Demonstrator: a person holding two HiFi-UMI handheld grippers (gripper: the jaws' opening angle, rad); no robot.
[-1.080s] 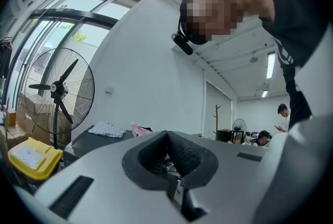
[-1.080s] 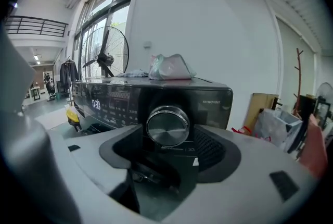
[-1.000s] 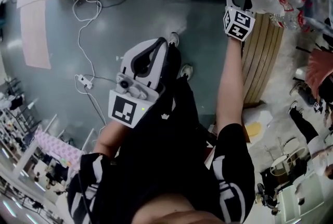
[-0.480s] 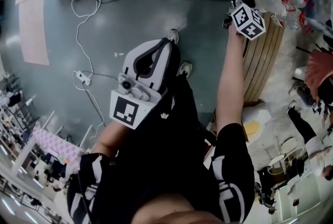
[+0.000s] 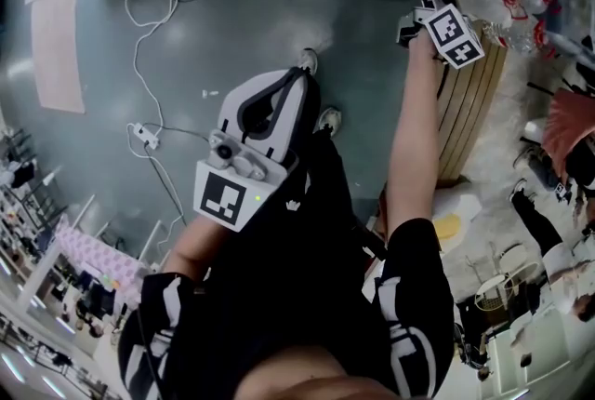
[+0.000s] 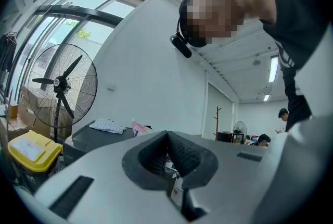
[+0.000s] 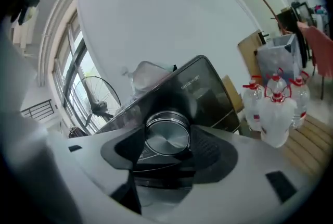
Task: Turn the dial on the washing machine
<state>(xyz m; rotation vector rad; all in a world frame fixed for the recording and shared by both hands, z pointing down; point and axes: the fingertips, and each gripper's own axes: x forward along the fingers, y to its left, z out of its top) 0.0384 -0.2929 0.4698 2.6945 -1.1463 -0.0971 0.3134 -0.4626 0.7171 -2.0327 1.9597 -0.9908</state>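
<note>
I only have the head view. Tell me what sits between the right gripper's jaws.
Observer: The silver dial on the washing machine. The right gripper has its pads against the dial's sides.
Operator: Now report the left gripper's jaws.
Observer: The left gripper is shut, with nothing between its jaws.
Operator: Name anything beyond the machine that I can't see.
Observer: A large floor fan shows beyond the machine in the right gripper view.

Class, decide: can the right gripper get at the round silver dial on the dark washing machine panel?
Probably yes: the right gripper seems closed on the round silver dial; nothing blocks it.
</note>
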